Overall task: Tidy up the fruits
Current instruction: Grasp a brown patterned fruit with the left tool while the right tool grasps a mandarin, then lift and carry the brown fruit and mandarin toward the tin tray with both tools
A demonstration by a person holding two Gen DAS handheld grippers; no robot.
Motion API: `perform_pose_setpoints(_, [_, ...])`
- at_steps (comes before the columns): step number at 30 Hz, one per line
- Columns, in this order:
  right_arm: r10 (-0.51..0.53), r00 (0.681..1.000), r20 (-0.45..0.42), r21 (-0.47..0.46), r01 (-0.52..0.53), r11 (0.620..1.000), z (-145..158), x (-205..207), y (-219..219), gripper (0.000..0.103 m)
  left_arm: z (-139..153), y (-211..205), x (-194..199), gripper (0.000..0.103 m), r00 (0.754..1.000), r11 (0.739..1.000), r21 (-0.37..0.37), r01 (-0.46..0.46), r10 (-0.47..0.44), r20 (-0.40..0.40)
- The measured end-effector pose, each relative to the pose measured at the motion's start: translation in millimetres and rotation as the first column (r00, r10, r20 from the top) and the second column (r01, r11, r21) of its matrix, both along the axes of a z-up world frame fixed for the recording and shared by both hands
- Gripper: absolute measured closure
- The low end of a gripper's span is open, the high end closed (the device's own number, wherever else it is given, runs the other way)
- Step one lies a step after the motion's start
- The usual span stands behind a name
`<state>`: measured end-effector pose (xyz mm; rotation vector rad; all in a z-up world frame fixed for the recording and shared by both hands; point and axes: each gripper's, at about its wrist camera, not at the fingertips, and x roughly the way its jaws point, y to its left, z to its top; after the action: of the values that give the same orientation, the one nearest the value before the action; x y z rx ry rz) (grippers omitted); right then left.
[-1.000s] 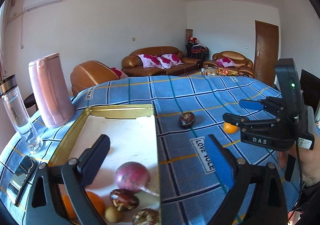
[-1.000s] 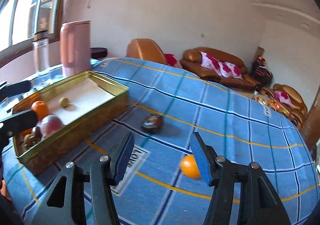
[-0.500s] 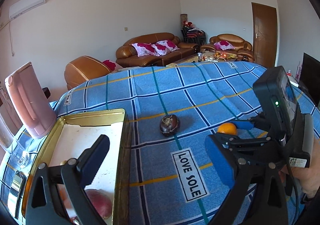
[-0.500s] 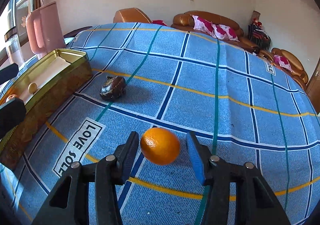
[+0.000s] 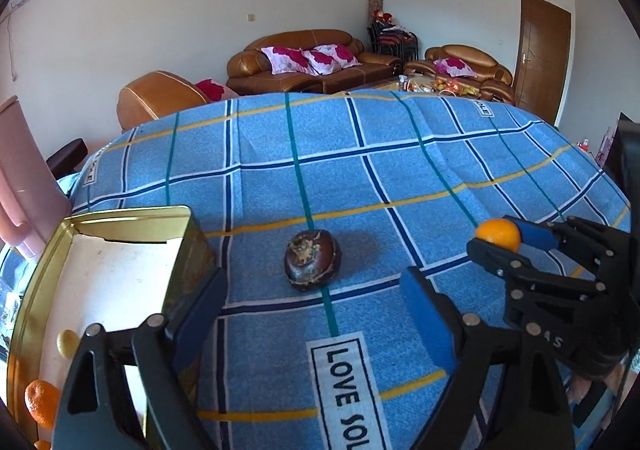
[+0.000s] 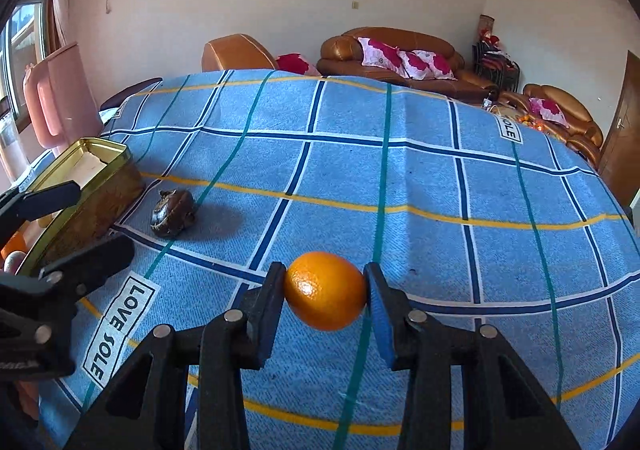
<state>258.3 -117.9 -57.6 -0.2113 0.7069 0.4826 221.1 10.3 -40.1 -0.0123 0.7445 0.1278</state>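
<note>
My right gripper [image 6: 325, 290] is shut on a small orange [image 6: 325, 291]; it also shows in the left wrist view [image 5: 498, 235] at the right. A dark brown wrinkled fruit [image 5: 312, 260] lies on the blue checked cloth [image 5: 360, 170], just beyond my open, empty left gripper [image 5: 316, 310]. The same fruit [image 6: 172, 212] lies left of the orange in the right wrist view. A gold tin [image 5: 38, 282] at the left holds an orange [image 5: 40, 402] and a small yellow fruit [image 5: 67, 342].
A pink kettle [image 6: 60, 98] stands behind the tin [image 6: 100, 186] at the table's left edge. A white "LOVE SOLE" label [image 5: 344, 390] is sewn on the cloth. Sofas [image 5: 304, 58] stand beyond the table's far edge.
My right gripper has closed on the orange. My left gripper has moved right and forward from over the tin toward the dark fruit.
</note>
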Motion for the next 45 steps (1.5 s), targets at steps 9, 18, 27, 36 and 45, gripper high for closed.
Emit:
perform_pose_setpoints(9, [0.021,1.0,0.011,0.048,-0.021,0.999,4.2,-1.0,-4.1,0.061,-21.6,5.4,45.0,0.036,0.996,0.999,-0.014,-0.038,0.037,-0.081])
perform_pose_setpoints(18, [0.032,0.999,0.012,0.06,-0.033,0.998,4.4,-2.4,-5.4,0.061,-34.8,18.3,53.8,0.059,0.991,0.994,-0.109,-0.015,0.0,-0.133])
perform_pose_setpoints(27, [0.017,0.999,0.04,0.098,-0.021,0.995,9.3,-5.5,-13.5,0.061,-28.2,16.0,35.4,0.059,0.993,0.987,-0.152,0.056,-0.071,-0.094])
perform_pose_setpoints(36, [-0.013,0.998,0.063,0.087,0.007,0.996,10.4,-5.8,-15.0,0.061,-17.2,5.5,14.3,0.059,0.989,0.982,-0.132,0.136,-0.143,-0.04])
perform_pose_setpoints(45, [-0.058,0.985,0.164,0.166,0.03,0.986,22.0,-23.6,-24.5,0.061,-5.3,-12.3,-14.8,0.059,0.983,0.982,-0.045,0.184,-0.183,0.029])
